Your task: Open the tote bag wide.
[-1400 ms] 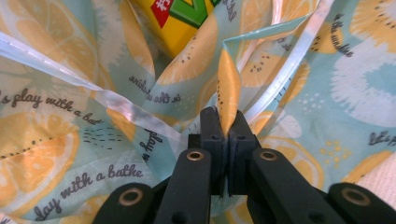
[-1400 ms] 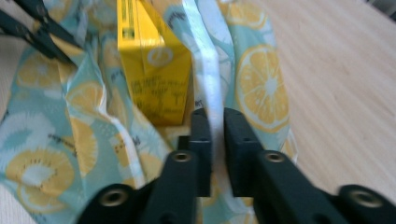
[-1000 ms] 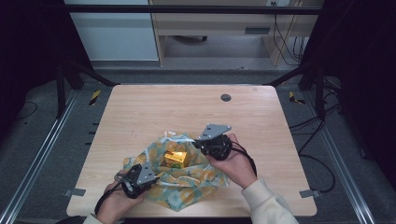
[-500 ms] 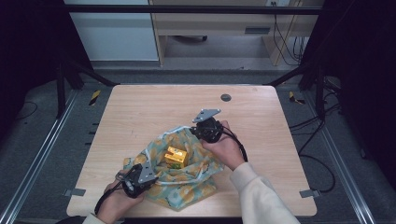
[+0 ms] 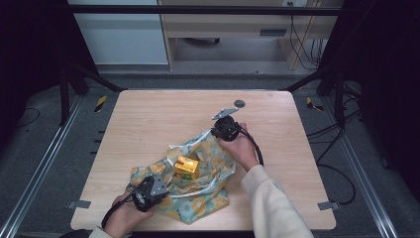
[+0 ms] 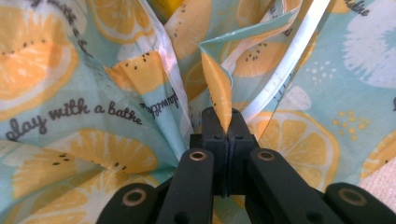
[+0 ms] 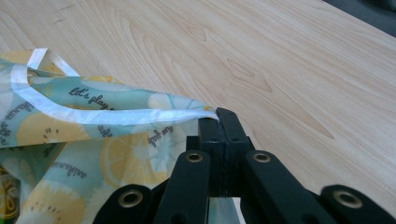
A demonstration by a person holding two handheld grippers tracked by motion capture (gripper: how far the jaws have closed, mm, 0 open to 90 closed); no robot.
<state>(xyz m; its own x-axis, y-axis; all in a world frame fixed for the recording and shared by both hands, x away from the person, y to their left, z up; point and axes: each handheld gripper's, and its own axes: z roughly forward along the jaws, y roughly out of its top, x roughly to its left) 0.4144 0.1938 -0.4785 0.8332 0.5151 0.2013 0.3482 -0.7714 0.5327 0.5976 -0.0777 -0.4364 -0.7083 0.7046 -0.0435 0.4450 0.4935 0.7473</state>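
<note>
Fingers of both grippers pinch the bag (image 5: pixel 198 191) rim shut, lower left and centre; pull apart evenly, probably clearing the carton (image 5: pixel 186 167).

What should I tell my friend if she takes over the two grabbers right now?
Left gripper: fingers shut on a fold of the lemon-print bag, near edge.
Right gripper: fingers shut on the bag's white-trimmed rim, far side.
Yellow carton: upright, in the bag's mouth, between the grippers.
Table: the bag lies on it, nearer the front.
Done: both sides of the bag gripped, mouth spread apart.
Left: probably getting the carton fully in or out; I cannot tell which. Keep both grips.
</note>
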